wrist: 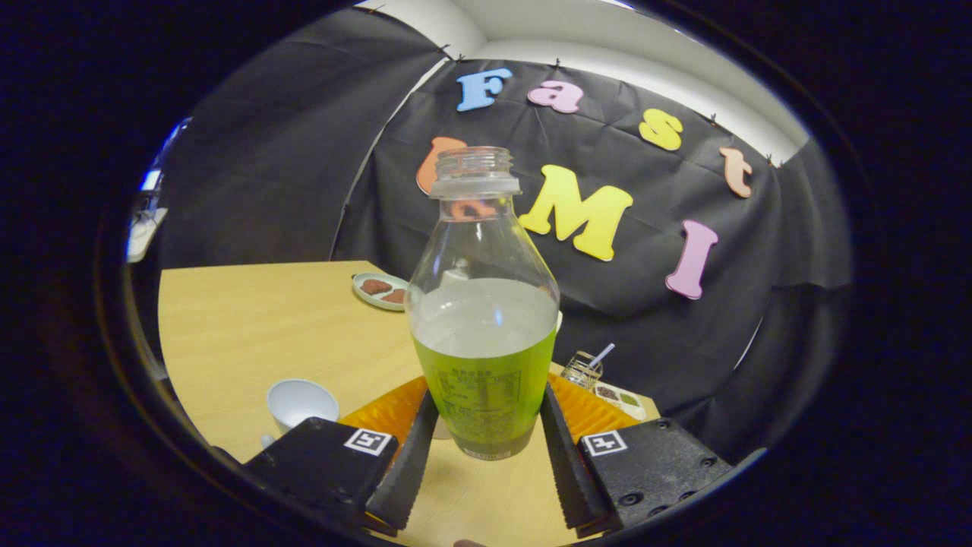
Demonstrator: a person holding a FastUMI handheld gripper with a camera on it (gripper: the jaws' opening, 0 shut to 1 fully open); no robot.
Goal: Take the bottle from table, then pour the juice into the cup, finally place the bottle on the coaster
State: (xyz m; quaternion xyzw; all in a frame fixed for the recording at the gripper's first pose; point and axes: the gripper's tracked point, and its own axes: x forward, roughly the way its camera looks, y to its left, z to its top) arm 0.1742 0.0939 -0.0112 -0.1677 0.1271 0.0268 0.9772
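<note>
A clear uncapped bottle (484,304) stands upright between my fingers, about half full of cloudy juice, with a green label round its lower part. My gripper (484,448) is shut on the bottle, its black ribbed pads (410,463) pressing on both sides of the labelled base. Whether the base rests on the wooden table (258,334) or hangs just above it, I cannot tell. A white cup (300,403), open side up, sits on the table to the left, just beyond the left finger. Orange ribbed surfaces (387,410) show behind both fingers; what they are is unclear.
A small plate with brown food (380,289) lies at the table's far edge behind the bottle. On the right, near the table's edge, stand a small glass jar with a stick in it (583,369) and a little tray of seasonings (619,398). Black cloth walls close behind.
</note>
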